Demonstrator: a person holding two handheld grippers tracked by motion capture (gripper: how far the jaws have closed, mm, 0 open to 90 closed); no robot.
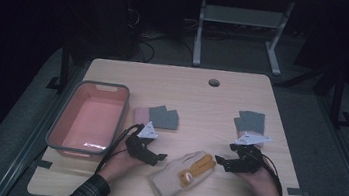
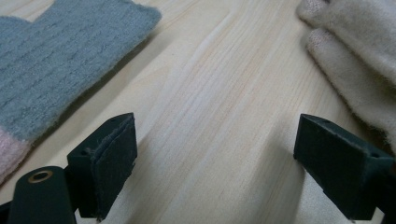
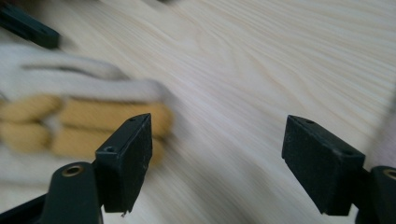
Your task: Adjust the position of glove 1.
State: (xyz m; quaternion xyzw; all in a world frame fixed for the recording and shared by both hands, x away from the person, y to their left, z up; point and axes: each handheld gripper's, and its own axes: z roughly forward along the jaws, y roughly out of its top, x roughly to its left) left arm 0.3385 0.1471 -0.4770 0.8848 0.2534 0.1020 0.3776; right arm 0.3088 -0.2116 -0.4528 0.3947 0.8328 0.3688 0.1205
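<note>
A cream and yellow glove pair lies near the table's front edge, between both hands. My left gripper stands open just left of it; in the left gripper view its jaws are wide apart over bare wood, with the cream glove at upper right and a grey and pink glove at upper left. My right gripper is open at the glove pair's right end; the right gripper view shows the yellow fingers behind its left jaw. A grey and pink glove lies mid-table, another grey glove at right.
A pink basin with a grey rim stands at the table's left side. A round cable hole sits near the far edge. Bare wood lies across the back of the table. A desk frame stands beyond on the floor.
</note>
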